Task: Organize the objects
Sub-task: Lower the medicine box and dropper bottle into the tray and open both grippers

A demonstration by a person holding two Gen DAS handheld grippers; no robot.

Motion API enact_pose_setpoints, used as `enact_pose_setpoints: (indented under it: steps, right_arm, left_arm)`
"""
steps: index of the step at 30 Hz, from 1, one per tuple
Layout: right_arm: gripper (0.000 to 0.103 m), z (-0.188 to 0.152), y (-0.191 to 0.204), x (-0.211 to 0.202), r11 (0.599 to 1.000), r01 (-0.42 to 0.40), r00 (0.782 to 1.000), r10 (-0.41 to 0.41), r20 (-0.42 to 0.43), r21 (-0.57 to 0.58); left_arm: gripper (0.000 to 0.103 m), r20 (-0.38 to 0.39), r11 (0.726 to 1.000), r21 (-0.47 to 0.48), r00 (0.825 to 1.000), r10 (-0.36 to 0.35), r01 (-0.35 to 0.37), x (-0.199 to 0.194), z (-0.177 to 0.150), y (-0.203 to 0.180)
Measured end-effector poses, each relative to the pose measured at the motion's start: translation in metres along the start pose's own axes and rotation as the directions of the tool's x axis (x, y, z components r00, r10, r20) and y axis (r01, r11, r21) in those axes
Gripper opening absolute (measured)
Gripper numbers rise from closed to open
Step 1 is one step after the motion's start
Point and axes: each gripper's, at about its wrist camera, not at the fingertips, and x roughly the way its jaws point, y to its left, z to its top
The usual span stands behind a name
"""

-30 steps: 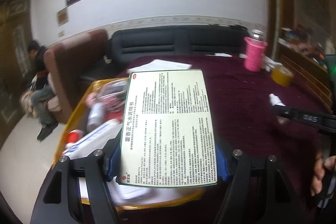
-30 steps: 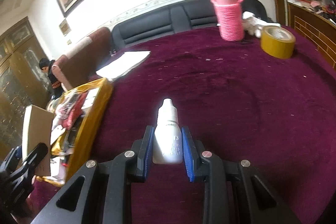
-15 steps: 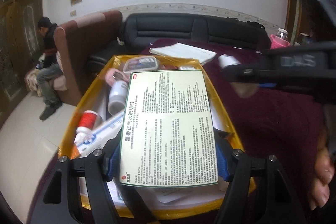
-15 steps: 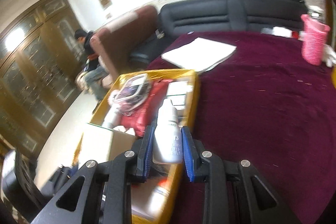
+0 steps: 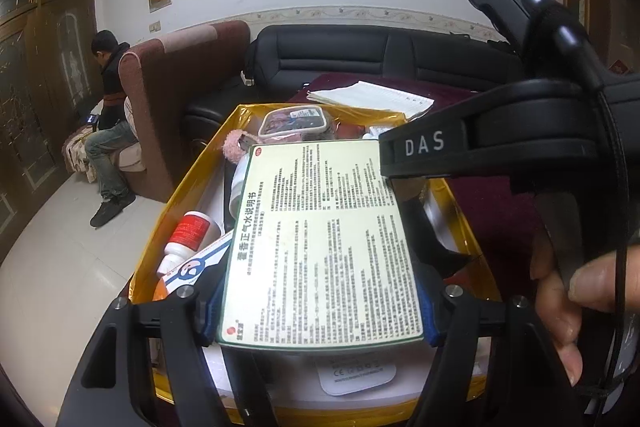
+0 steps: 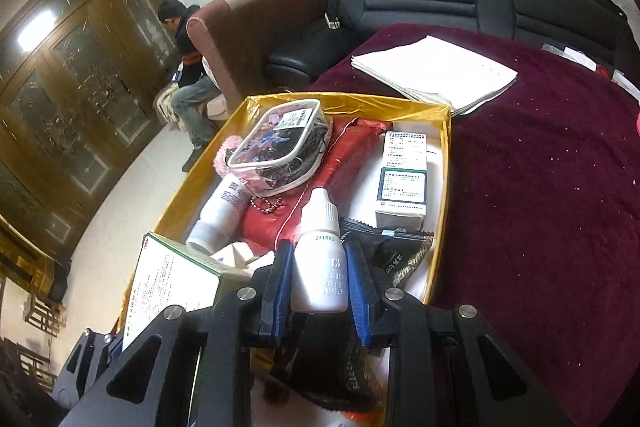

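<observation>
My left gripper is shut on a flat green-edged medicine box printed with Chinese text, held above the yellow box. The medicine box also shows in the right wrist view. My right gripper is shut on a small white dropper bottle, held over the near part of the yellow box. The right gripper's body crosses the left wrist view on the right.
The yellow box holds a clear pouch, a red bag, a white bottle, a white carton and a red-labelled bottle. White papers lie on the maroon tablecloth. Sofas stand behind; a person sits at left.
Both grippers moved left over the yellow box with their loads. The right gripper now crosses the left wrist view closer.
</observation>
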Motion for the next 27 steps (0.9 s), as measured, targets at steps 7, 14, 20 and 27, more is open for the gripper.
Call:
enact_pose_setpoints:
  steps: [7, 14, 20, 27]
  right_arm:
    - [0.029, 0.006, 0.0, 0.01, 1.0, 0.01, 1.0, -0.01, -0.017, -0.008]
    - [0.029, 0.012, 0.002, 0.019, 0.999, 0.025, 0.999, -0.026, -0.032, -0.024]
    - [0.029, 0.013, 0.001, 0.025, 0.999, 0.034, 0.999, -0.036, -0.04, -0.03]
    - [0.03, 0.014, 0.001, 0.028, 0.998, 0.037, 0.998, -0.038, -0.041, -0.041]
  left_arm:
    - [0.071, -0.007, 1.0, 0.015, 1.0, 0.018, -0.018, 0.003, -0.001, -0.003]
    - [0.071, -0.01, 0.999, 0.023, 0.999, 0.037, -0.037, 0.004, -0.002, -0.003]
    - [0.073, -0.018, 0.999, 0.024, 0.999, 0.041, -0.04, 0.006, -0.004, -0.004]
    - [0.075, -0.033, 0.998, 0.034, 0.998, 0.047, -0.046, 0.007, -0.007, -0.005]
